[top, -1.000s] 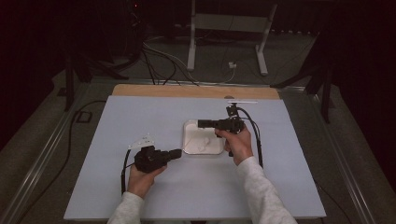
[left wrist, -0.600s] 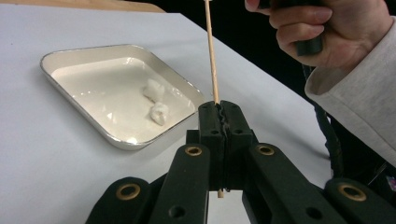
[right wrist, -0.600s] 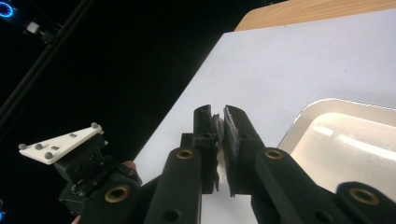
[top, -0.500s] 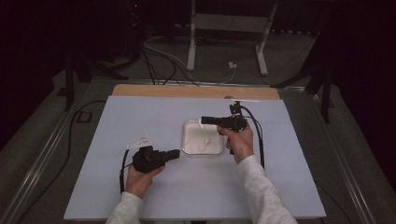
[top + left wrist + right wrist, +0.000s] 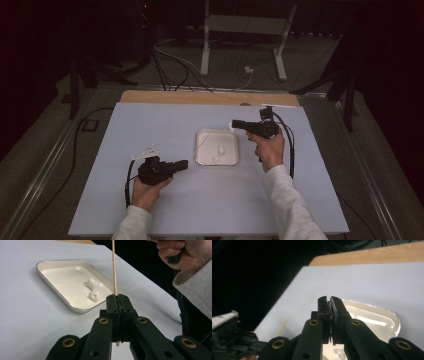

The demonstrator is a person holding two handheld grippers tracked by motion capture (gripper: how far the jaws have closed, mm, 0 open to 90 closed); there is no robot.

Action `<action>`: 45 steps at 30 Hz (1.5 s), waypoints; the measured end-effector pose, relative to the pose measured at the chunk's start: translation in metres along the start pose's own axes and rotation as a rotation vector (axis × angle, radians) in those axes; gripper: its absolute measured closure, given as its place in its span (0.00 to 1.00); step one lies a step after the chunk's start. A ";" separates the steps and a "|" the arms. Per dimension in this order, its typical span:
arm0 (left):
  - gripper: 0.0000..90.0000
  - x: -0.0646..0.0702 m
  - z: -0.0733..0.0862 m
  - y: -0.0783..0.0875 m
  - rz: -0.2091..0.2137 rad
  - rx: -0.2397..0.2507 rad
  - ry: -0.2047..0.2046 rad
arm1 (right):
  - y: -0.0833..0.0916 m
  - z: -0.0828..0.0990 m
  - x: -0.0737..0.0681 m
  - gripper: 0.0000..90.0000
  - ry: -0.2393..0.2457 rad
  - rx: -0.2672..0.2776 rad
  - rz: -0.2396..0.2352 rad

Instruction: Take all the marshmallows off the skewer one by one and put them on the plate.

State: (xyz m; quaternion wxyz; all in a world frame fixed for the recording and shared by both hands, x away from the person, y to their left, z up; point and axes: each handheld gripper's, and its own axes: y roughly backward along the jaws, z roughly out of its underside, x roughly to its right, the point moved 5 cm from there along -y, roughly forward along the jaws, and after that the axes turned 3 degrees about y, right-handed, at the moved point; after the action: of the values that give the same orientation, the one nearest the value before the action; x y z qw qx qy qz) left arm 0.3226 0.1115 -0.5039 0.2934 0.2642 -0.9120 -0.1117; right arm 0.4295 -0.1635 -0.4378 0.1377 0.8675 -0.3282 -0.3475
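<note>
1. Left gripper (image 5: 117,300): jaws fully closed on a thin wooden skewer (image 5: 114,267). The stick runs up between the pads and a short stub pokes out below. No change against the earlier high views; the hand sits at the same spot near the table's front-left.
2. Right gripper (image 5: 329,301): jaws pressed together. We see nothing between the pads. They have just finished closing.
3. What changed: in the high view the right gripper (image 5: 235,123) has shifted from over the white tray (image 5: 200,137) to beside its far-right corner, a touch higher than before.
4. Tray position is unchanged, mid-table. 2 small white lumps (image 5: 93,290) lie in it, toward its near-right part.
5. Our read: the right hand is coming away empty, so no lump has been picked up. Both are still waiting, and the skewer is bare as far as we can see.
6. Likely next: the right gripper reopens and returns to a lump, or the skewer comes to the tray.
</note>
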 end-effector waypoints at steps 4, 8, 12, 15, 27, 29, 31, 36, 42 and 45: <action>1.00 0.000 -0.001 -0.001 -0.002 0.007 0.005 | -0.015 0.013 0.008 0.95 0.045 -0.065 0.090; 1.00 -0.001 -0.002 0.000 -0.007 0.016 0.012 | -0.029 0.030 0.019 0.93 0.055 -0.131 0.137; 1.00 -0.001 -0.002 -0.002 -0.015 0.022 0.016 | -0.038 0.038 0.024 0.75 0.040 -0.156 0.137; 1.00 0.000 -0.002 -0.006 -0.021 0.017 0.017 | -0.040 0.041 0.026 0.59 0.038 -0.164 0.151; 1.00 0.004 0.004 -0.027 -0.025 -0.045 0.000 | -0.040 0.040 0.024 0.39 -0.018 -0.135 0.124; 1.00 0.005 0.007 -0.032 -0.024 -0.069 -0.006 | -0.040 0.040 0.024 0.39 -0.025 -0.131 0.119; 1.00 0.005 0.010 -0.037 -0.033 -0.096 -0.008 | -0.041 0.040 0.023 0.39 -0.046 -0.127 0.107; 1.00 0.005 0.014 -0.043 -0.046 -0.131 -0.007 | -0.040 0.038 0.023 0.39 -0.083 -0.106 0.077; 1.00 0.001 0.017 -0.048 -0.065 -0.150 0.008 | -0.040 0.039 0.022 0.41 -0.087 -0.118 0.064; 1.00 -0.003 0.016 -0.050 -0.080 -0.157 0.029 | -0.039 0.040 0.023 0.41 -0.091 -0.117 0.065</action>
State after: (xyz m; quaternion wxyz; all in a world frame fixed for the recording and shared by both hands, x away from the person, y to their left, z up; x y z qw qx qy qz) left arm 0.3352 0.0723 -0.5361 0.3218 0.2782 -0.8848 -0.1904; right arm 0.4328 -0.1496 -0.4964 0.1845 0.8302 -0.3412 -0.4005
